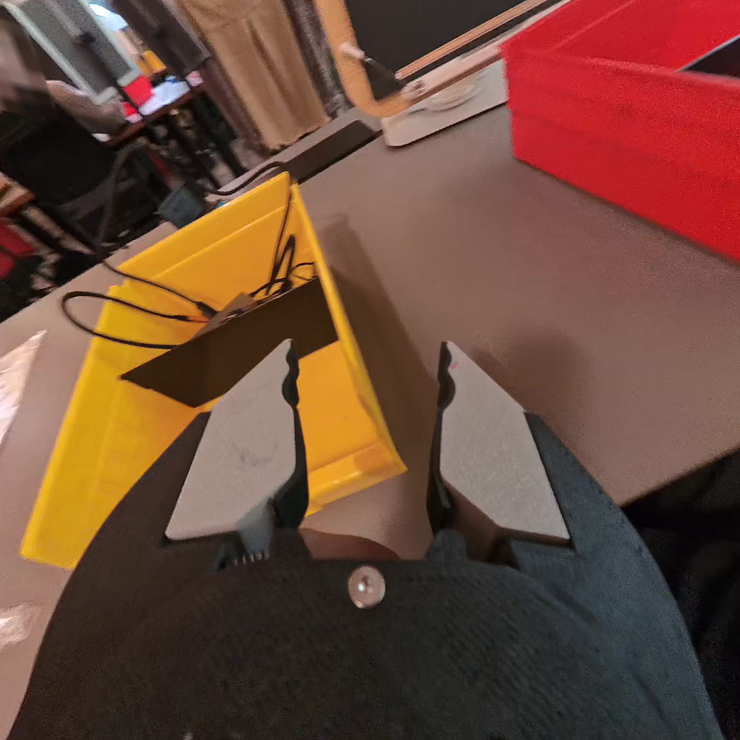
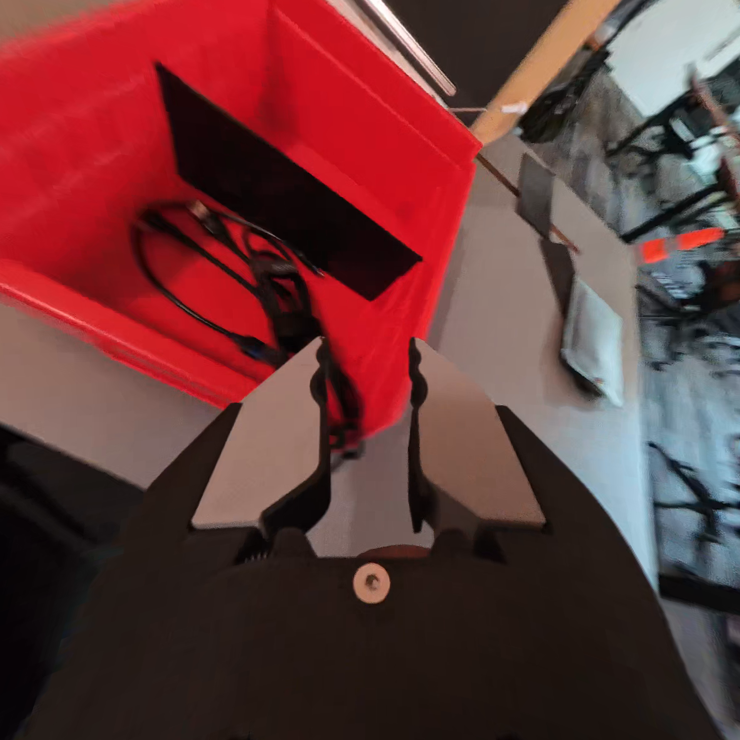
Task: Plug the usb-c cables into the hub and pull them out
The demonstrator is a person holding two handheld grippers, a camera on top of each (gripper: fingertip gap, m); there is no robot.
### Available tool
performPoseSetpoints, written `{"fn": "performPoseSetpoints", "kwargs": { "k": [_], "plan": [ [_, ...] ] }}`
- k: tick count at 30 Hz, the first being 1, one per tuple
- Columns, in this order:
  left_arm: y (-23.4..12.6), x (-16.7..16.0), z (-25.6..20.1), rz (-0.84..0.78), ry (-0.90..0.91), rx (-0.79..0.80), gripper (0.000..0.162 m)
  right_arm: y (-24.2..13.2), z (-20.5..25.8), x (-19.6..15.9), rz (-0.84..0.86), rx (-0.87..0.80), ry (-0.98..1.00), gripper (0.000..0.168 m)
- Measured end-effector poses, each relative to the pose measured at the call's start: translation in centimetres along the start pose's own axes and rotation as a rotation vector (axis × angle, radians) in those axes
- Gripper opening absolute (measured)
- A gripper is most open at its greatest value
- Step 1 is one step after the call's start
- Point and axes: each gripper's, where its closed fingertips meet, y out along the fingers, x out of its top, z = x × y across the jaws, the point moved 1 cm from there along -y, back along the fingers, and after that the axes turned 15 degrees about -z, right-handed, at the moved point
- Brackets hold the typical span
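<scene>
The left gripper [image 1: 366, 348] has its jaws spread wide, empty, above the matte brown worktop [image 1: 520, 280] beside a glossy yellow bin [image 1: 132, 420] holding a grey hub [image 1: 236, 306] with thin black cables [image 1: 140, 312] plugged in. The right gripper [image 2: 366, 344], jaws released and empty, hangs over a red bin [image 2: 100, 140] of tangled black leads [image 2: 276, 288].
</scene>
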Motion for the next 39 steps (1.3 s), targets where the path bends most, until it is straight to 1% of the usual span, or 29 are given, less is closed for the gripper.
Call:
{"fn": "performPoseSetpoints", "kwargs": {
  "k": [2,3,5,6,7,8,9,10,11,12,13,14,17,19,20,23,25,26,28,33,35,37,39],
  "plan": [
    [0.5,-0.5,1.0,0.006,0.013,0.044,0.068,-0.9,2.6,1.8,-0.104,0.136,0.109,0.037],
    [0.9,-1.1,1.5,0.023,0.023,0.068,0.068,-1.3,4.3,2.5,-0.146,0.206,0.129,0.036],
    [1.7,-3.0,2.8,0.086,0.082,0.14,0.069,-1.9,7.5,3.5,-0.183,0.306,0.128,0.042],
    [2.2,-3.8,2.7,0.104,0.078,0.136,0.077,-1.9,9.0,4.1,-0.207,0.343,0.135,0.044],
    [2.8,-4.2,2.2,0.097,0.044,0.117,0.071,-1.7,10.3,4.6,-0.23,0.372,0.146,0.044],
    [3.3,-4.2,1.7,0.07,0.005,0.105,0.058,-1.1,11.3,4.9,-0.239,0.39,0.151,0.049],
    [3.8,-4.3,1.4,0.048,-0.022,0.094,0.043,-0.1,11.7,4.7,-0.222,0.37,0.151,0.05],
    [4.1,-4.5,1.2,0.048,-0.04,0.084,0.011,1.1,11.9,4.4,-0.202,0.347,0.148,0.064],
    [4.1,-4.7,1.9,0.055,-0.015,0.119,0.004,2.1,12.1,4.1,-0.181,0.34,0.163,0.068],
    [3.9,-4.9,2.2,0.07,0.01,0.125,0.005,2.7,12.8,4.1,-0.173,0.372,0.203,0.059],
    [3.6,-5.0,2.4,0.081,-0.006,0.119,0.004,2.8,13.6,4.4,-0.185,0.428,0.254,0.034],
    [3.3,-5.1,2.6,0.074,-0.032,0.119,0.005,2.9,14.1,4.5,-0.196,0.455,0.286,0.019],
    [2.2,-5.6,3.5,0.072,-0.069,0.14,0.005,3.2,13.0,4.2,-0.211,0.35,0.217,0.012],
    [1.4,-6.1,4.3,0.085,-0.061,0.173,0.004,3.0,10.8,3.3,-0.195,0.202,0.145,0.001],
    [0.9,-6.3,4.8,0.091,-0.06,0.195,0.004,2.8,9.5,2.4,-0.177,0.136,0.117,0.002],
    [-0.4,-7.1,6.5,0.112,-0.038,0.251,0.004,1.3,7.2,0.3,-0.168,0.094,0.175,0.002],
    [-0.9,-7.6,7.6,0.115,-0.045,0.278,0.004,0.8,5.2,-0.8,-0.141,0.026,0.161,0.005],
    [-1.0,-7.8,8.0,0.109,-0.057,0.284,0.004,0.8,4.8,-1.0,-0.136,0.028,0.17,0.006],
    [-1.0,-7.9,8.3,0.088,-0.092,0.279,0.003,0.9,4.5,-1.1,-0.142,0.048,0.195,0.005],
    [-0.5,-7.7,8.0,0.092,-0.042,0.26,0.004,1.3,3.8,-1.4,-0.122,-0.021,0.202,0.006],
    [-0.5,-7.6,7.8,0.09,-0.051,0.24,0.004,0.8,4.1,-1.6,-0.105,-0.063,0.143,0.006],
    [-0.8,-7.5,7.4,0.09,-0.061,0.211,0.004,0.2,4.4,-1.4,-0.11,-0.042,0.11,0.005],
    [-1.3,-7.5,7.2,0.076,-0.061,0.202,0.004,-0.5,3.7,-1.6,-0.093,-0.053,0.088,0.005]
  ]
}}
